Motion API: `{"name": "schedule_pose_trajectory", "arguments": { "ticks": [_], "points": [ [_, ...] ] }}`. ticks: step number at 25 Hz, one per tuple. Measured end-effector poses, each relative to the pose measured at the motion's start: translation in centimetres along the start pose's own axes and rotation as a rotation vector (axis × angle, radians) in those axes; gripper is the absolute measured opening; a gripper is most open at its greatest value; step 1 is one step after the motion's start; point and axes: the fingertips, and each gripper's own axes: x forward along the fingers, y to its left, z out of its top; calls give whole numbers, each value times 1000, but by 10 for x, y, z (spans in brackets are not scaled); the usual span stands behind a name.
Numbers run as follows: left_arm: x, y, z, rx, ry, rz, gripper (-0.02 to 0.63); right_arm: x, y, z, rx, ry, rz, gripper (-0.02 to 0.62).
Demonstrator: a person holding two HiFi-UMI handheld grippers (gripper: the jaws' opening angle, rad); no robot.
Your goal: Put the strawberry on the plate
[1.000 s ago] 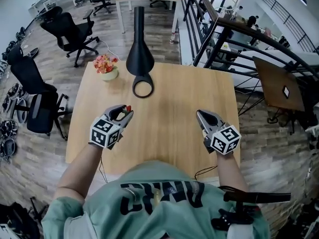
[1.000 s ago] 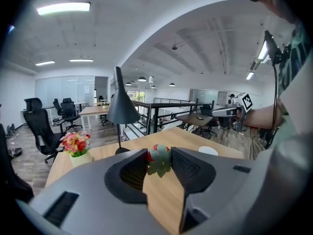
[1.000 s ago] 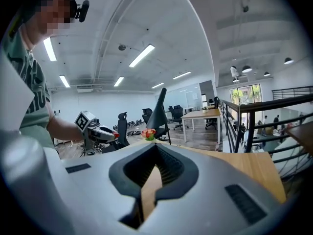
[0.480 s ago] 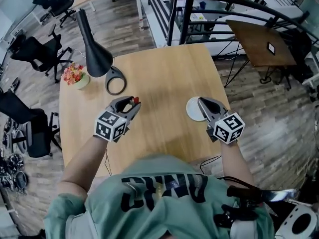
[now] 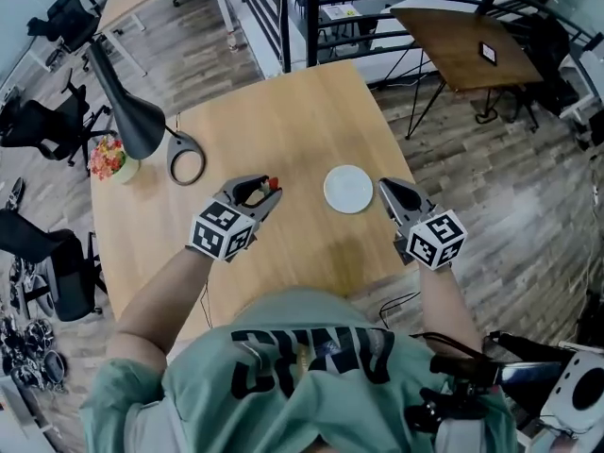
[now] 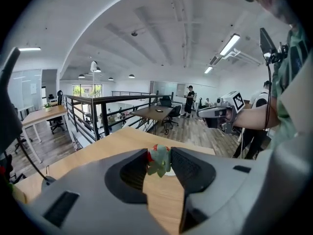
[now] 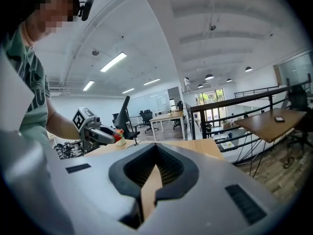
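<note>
The left gripper (image 5: 268, 190) is clamped on the strawberry (image 6: 158, 157), red with its green leaves facing the camera, and holds it above the wooden bench (image 5: 283, 111), to the left of the white plate (image 5: 348, 189) and apart from it. The plate lies flat on the bench between the two grippers, with nothing on it. The right gripper (image 5: 386, 188) hovers just beside the plate's right edge, its jaws drawn together to a thin slit with nothing between them.
</note>
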Motion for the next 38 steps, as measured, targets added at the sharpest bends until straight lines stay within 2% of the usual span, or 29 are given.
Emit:
{"name": "schedule_pose_trajectory", "arguments": {
  "ticks": [16,28,38],
  "points": [
    [133,-74,3,87,103,-157,152,-97,-67,-42,90,-19,-161,6],
    [222,-82,-38,167,238,-168,153,-132,-95,-80,161,2,-217,6],
    [269,-87,-85,208,331,-170,153,-146,-108,-114,208,6,-241,6]
  ]
}}
